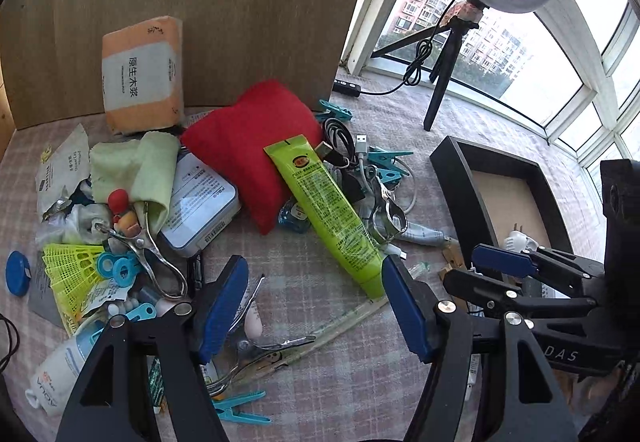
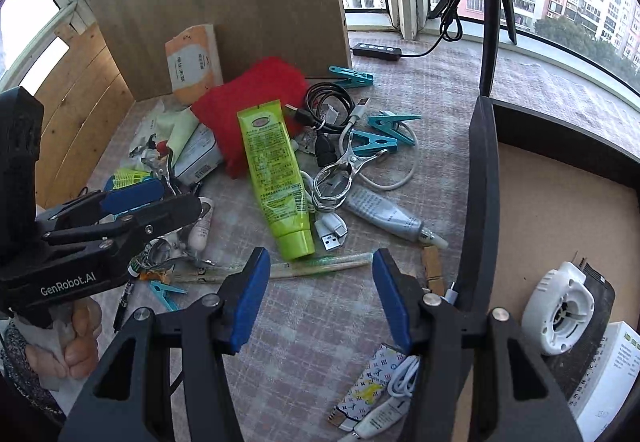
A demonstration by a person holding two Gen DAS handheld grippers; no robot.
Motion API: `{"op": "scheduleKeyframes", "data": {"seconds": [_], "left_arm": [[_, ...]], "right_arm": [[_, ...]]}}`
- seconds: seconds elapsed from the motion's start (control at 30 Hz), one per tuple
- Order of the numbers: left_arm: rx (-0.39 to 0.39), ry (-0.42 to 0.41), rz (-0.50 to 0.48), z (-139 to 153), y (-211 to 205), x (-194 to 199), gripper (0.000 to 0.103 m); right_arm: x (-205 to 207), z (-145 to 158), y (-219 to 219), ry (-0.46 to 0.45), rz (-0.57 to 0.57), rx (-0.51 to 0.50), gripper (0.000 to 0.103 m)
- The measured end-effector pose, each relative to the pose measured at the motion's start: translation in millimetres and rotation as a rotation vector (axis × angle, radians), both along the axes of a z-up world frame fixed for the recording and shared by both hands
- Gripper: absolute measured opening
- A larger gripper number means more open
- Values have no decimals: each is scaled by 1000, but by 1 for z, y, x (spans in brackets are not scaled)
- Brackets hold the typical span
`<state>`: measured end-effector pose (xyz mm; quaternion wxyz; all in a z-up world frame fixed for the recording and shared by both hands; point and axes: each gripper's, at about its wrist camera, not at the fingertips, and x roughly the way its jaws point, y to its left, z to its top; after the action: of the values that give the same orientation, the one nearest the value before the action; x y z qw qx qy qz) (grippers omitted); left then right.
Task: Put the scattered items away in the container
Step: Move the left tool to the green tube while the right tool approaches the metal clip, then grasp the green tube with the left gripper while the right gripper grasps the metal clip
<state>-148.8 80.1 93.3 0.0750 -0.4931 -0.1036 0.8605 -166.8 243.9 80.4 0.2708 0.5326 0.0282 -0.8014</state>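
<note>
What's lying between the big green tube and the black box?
In the right wrist view, between the green tube and the black box lie a shiny metal clip, a white tube and a white USB plug.

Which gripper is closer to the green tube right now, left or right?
Right, narrowly. The right gripper hangs open just short of the green tube cap; the left gripper is open off to the tube's side, over clips.
</note>
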Motion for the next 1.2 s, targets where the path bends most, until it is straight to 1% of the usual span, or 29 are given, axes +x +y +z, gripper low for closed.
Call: {"op": "scheduleKeyframes", "data": {"seconds": [0.07,0.13,0.17,0.23,0.37,0.43,0.63,0.77,0.9,1.03,1.1,1.17,1.2], "left_arm": [[-7,2,-17,-1,3,-5,66],[-24,6,-18,0,4,-12,65],[-19,2,-13,-1,1,-16,65],[21,-24,-5,-6,-5,-23,65],[66,-78,9,-20,-10,-37,64],[89,-97,13,-25,-9,-42,62],[122,-137,24,-38,1,-57,62],[139,-158,25,-47,7,-66,62],[171,-181,38,-55,6,-71,55],[175,-178,44,-57,7,-73,44],[175,-179,46,-57,7,-74,40],[173,-177,49,-57,7,-75,33],[172,-175,52,-57,7,-75,32]], "right_arm": [[-12,-3,3,-13,-37,11,47],[-25,-7,5,-34,-72,18,40],[-31,-8,6,-49,-83,12,40],[-42,-12,5,-79,-93,2,39],[-59,-22,-7,-121,-99,20,38],[-66,-29,-11,-153,-104,17,33],[-82,-44,-15,-207,-133,25,29],[-88,-51,-14,-231,-146,19,28],[-92,-56,-14,-250,-152,11,28],[-95,-60,-16,-264,-156,4,27],[-97,-62,-17,-273,-157,-4,22],[-98,-62,-20,-277,-156,-6,18],[-98,-62,-22,-279,-152,-6,15]]}}
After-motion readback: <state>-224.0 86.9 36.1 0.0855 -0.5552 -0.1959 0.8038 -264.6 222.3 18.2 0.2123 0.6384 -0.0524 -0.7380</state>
